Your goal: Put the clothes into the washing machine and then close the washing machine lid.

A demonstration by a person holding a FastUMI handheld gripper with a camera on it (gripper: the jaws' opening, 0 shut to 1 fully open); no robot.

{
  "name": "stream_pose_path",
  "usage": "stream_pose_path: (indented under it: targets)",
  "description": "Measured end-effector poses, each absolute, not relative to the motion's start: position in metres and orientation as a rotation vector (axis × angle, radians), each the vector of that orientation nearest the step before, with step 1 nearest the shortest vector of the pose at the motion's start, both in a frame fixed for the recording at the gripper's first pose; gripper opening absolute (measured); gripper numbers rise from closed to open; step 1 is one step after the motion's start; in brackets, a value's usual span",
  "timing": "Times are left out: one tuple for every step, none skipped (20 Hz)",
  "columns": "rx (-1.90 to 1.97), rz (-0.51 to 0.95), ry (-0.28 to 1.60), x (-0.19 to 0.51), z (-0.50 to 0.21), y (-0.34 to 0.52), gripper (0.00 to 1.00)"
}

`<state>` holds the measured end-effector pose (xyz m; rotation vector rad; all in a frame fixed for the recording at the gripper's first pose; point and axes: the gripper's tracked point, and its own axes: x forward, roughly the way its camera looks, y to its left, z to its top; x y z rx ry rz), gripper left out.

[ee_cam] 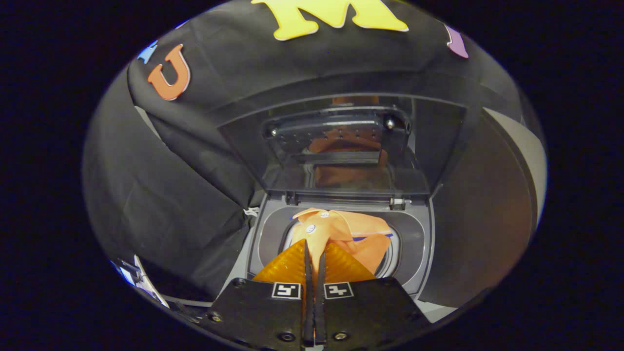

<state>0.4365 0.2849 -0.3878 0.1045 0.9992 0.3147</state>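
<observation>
Fingers (292, 261) first: mine are pinched nearly together on a fold of the orange garment (341, 231), right over the washing machine (270, 234) opening. Cloth bunches ahead of them, draped into the drum mouth, not yet released. Beyond, the lid (341, 146) stands upright, open. Dropping the garment and closing the lid remain, I'd say.

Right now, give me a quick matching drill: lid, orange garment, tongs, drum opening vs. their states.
Things:
1. washing machine lid
2. orange garment
3. tongs
4. drum opening

States:
A. pinched between the fingers, hanging over the opening
B. raised, standing open
C. shut on cloth
D. just beyond the fingers, partly covered by cloth

Pairs: 1-B, 2-A, 3-C, 4-D
</observation>
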Motion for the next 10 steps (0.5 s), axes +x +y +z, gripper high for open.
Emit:
stream_pose_path:
  targets:
    - [0.097, 0.308, 1.02, 0.438, -0.392, 0.285, 0.04]
    - [0.094, 0.298, 1.034, 0.445, -0.395, 0.285, 0.04]
    - [0.091, 0.292, 1.043, 0.451, -0.399, 0.284, 0.04]
    - [0.087, 0.284, 1.064, 0.455, -0.402, 0.283, 0.04]
    - [0.085, 0.279, 1.093, 0.453, -0.405, 0.283, 0.04]
    - [0.091, 0.269, 1.107, 0.456, -0.408, 0.284, 0.04]
    - [0.085, 0.262, 1.124, 0.456, -0.413, 0.284, 0.04]
    - [0.078, 0.26, 1.133, 0.457, -0.415, 0.283, 0.04]
    - [0.073, 0.255, 1.139, 0.455, -0.417, 0.282, 0.04]
    - [0.072, 0.25, 1.146, 0.456, -0.418, 0.281, 0.04]
